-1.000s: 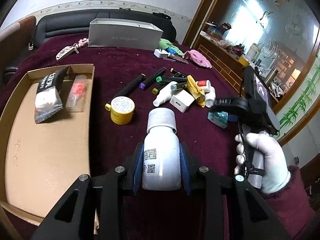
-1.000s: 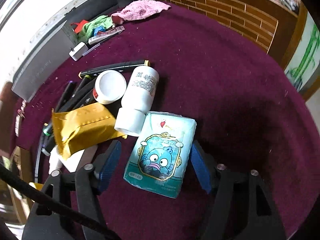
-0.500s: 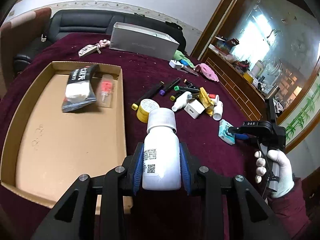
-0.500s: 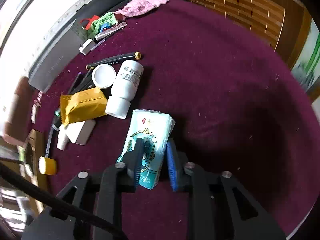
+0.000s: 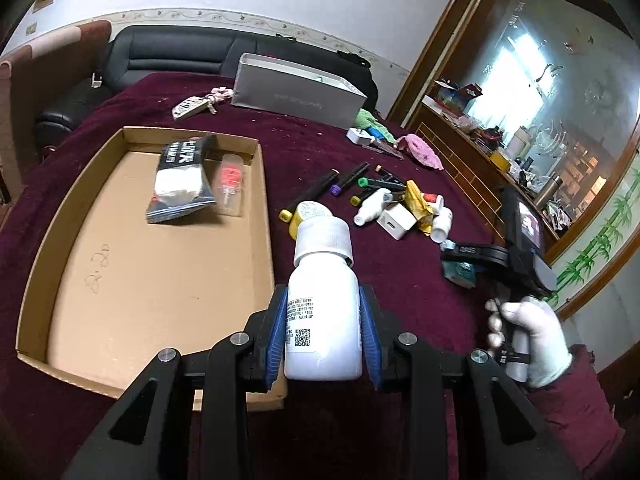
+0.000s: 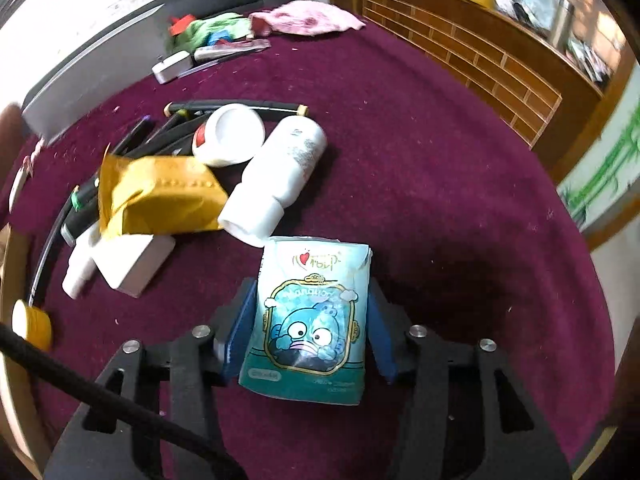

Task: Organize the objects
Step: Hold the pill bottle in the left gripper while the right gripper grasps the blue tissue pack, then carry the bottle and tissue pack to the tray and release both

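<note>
Two items already lie in the cardboard tray (image 5: pixel 60 240). The left gripper (image 5: pixel 322 332) clamps a white bottle (image 5: pixel 322 300) beside it; the right gripper's (image 6: pixel 308 332) jaws are opening around a tissue pack (image 6: pixel 310 320), seemingly barely touching. A pile (image 6: pixel 180 184) remains.

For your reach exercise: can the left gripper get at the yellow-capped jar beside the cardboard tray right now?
Probably not: the left gripper is shut on the white bottle, which also blocks the jar.

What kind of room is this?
Probably a living room in someone's home: a black sofa stands behind a table under a dark red cloth, and a wood-framed cabinet holds household clutter.
</note>
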Demonstrator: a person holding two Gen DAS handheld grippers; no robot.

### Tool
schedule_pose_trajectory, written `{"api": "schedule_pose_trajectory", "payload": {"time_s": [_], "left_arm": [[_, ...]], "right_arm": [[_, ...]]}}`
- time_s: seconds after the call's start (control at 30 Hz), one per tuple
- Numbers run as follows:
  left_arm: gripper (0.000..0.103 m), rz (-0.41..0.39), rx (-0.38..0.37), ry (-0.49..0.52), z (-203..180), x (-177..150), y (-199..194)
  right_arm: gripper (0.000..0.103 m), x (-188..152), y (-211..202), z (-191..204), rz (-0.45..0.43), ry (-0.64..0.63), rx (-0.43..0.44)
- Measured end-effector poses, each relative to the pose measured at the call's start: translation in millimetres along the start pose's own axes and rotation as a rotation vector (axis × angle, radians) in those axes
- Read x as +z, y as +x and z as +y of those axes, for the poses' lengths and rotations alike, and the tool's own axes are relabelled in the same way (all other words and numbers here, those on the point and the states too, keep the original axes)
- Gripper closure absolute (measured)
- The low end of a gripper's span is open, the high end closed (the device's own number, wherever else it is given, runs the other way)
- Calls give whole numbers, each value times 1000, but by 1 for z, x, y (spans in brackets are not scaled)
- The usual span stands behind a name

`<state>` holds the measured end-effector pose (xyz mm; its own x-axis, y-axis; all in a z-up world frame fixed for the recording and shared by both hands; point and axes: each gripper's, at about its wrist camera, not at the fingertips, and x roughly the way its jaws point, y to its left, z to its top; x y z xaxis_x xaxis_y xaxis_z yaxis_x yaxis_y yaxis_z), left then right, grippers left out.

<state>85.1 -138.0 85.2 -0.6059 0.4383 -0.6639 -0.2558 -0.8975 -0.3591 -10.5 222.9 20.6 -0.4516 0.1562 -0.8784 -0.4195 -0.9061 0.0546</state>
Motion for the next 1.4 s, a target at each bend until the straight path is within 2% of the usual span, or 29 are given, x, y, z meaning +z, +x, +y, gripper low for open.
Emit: {"api": "schedule_pose_trajectory", "payload": {"time_s": [0.23,0.37,0.53,0.73,0.83,1.1,1.27,1.4], "left_arm": [[74,-20,27,-51,20,1,-10],[74,-37,49,-67,32,3,-17],[74,-53,107,-97,62,17,-27],[73,-92,225,-76,93,48,-39],[73,-99,259,-61,106,61,-35],[74,-8,292,-58,144,81,15],[74,45,288,-33,157,97,50],[74,83,309,-31,169,104,76]], "right_arm": [[63,-11,-19,-46,53,146,285],[63,-19,-26,-51,78,216,501],[63,-22,-58,-8,82,136,651],[63,-23,-89,82,108,-20,787],[63,-25,-93,129,146,-80,830],[62,-41,-88,223,211,-216,818],[62,-47,-76,254,255,-236,818],[62,-44,-72,258,252,-244,810]]}}
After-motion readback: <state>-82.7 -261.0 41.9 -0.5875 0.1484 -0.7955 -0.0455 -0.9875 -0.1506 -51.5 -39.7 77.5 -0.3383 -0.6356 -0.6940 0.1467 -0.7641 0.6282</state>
